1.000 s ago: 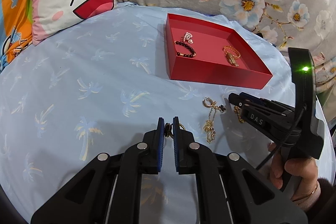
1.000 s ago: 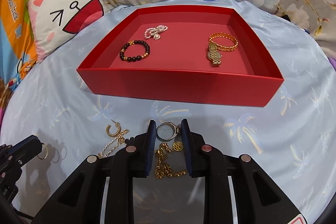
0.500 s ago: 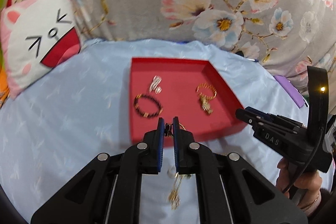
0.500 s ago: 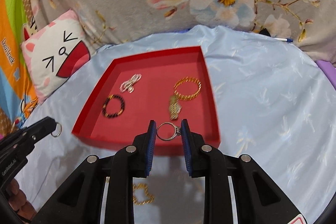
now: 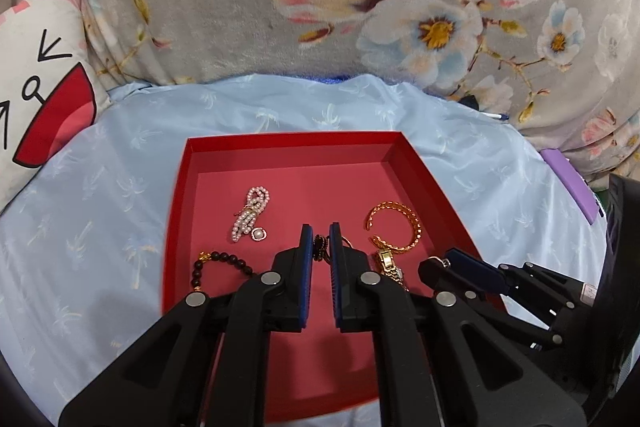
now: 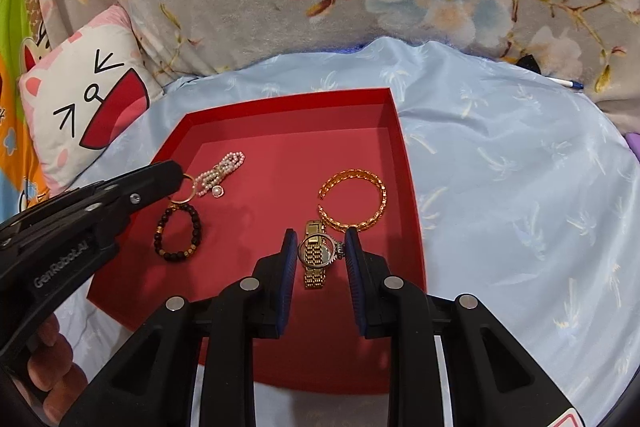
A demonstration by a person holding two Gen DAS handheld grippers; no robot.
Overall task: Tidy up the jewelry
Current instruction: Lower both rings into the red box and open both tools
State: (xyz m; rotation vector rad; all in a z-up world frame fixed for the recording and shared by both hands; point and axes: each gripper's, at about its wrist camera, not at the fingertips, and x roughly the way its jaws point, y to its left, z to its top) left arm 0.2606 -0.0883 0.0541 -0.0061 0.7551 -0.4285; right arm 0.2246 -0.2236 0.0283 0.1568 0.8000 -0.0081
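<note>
A red tray [image 5: 182,195] [image 6: 404,163] lies on the blue cloth. It holds a pearl piece [image 5: 250,213] [image 6: 222,173], a dark bead bracelet [image 5: 216,261] [image 6: 178,231], a gold bangle [image 5: 396,227] [image 6: 354,201] and a gold watch [image 6: 314,259]. My left gripper [image 5: 320,247] is shut on a gold hoop earring with a dark charm [image 5: 319,247] [image 6: 185,189], above the tray. My right gripper [image 6: 322,251] is shut on a silver ring [image 6: 318,251], above the watch; it also shows in the left wrist view [image 5: 444,263].
A cat-face pillow [image 6: 88,99] lies to the tray's left. A floral grey blanket [image 5: 360,7] rises behind the cloth. A purple object [image 5: 570,187] sits at the right edge. A pen [image 6: 564,81] lies at the back right.
Both grippers lifted from the cloth with their pieces and moved forward over the red tray. The loose gold chains on the cloth have dropped out of view.
</note>
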